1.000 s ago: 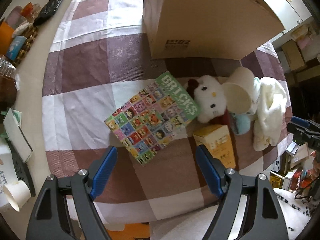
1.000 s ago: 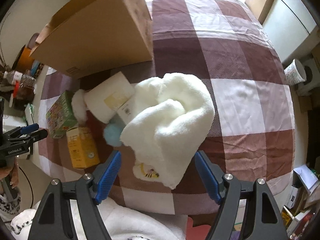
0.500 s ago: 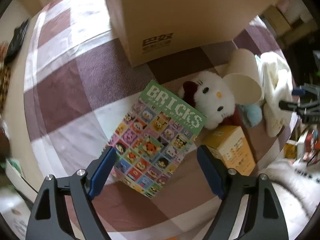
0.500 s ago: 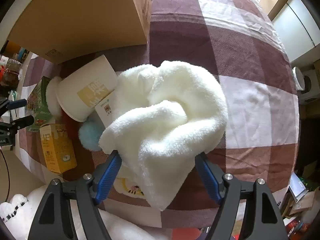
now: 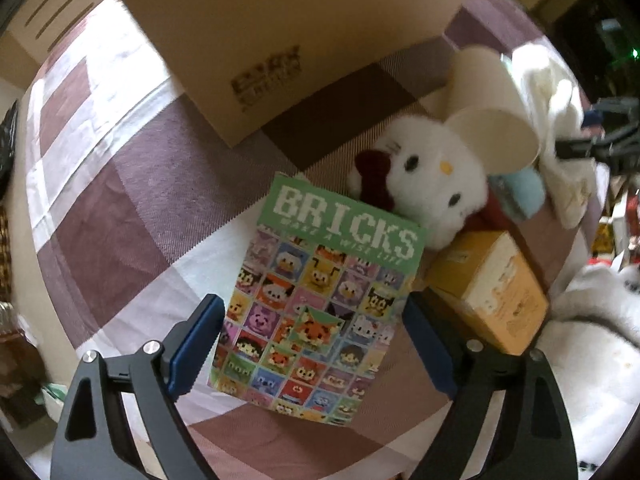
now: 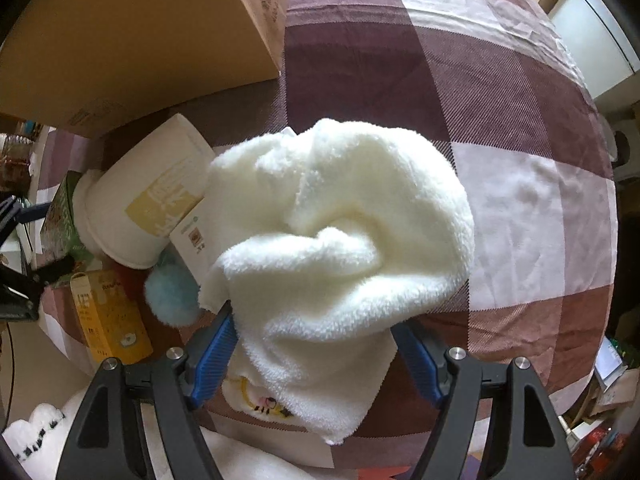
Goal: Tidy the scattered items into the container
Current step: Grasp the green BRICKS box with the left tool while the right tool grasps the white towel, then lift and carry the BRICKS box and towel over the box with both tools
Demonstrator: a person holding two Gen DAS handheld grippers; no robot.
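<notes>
A green BRICKS box (image 5: pixel 320 292) with cartoon tiles lies flat on the checked cloth. My left gripper (image 5: pixel 310 332) points down over it, jaws opening, and the box's lower half sits between the blue pads with gaps on both sides. A crumpled cream towel (image 6: pixel 340 236) lies on the cloth in the right wrist view. My right gripper (image 6: pixel 318 348) stands open, straddling the towel's near part; whether the pads touch it I cannot tell. The big cardboard box (image 5: pixel 288 28) stands behind the items, and its side (image 6: pixel 132 44) fills the upper left of the right wrist view.
A white cat plush (image 5: pixel 432 176), a paper cup (image 5: pixel 492 128) on its side, a blue pompom (image 5: pixel 524 192) and a yellow carton (image 5: pixel 492 292) lie between the box and the towel. The table edge and room clutter sit at the right.
Both grippers have come down closer to the cloth. The left one rolled and centred over the BRICKS box, its jaws wider. The towel now fills more of the right view.
</notes>
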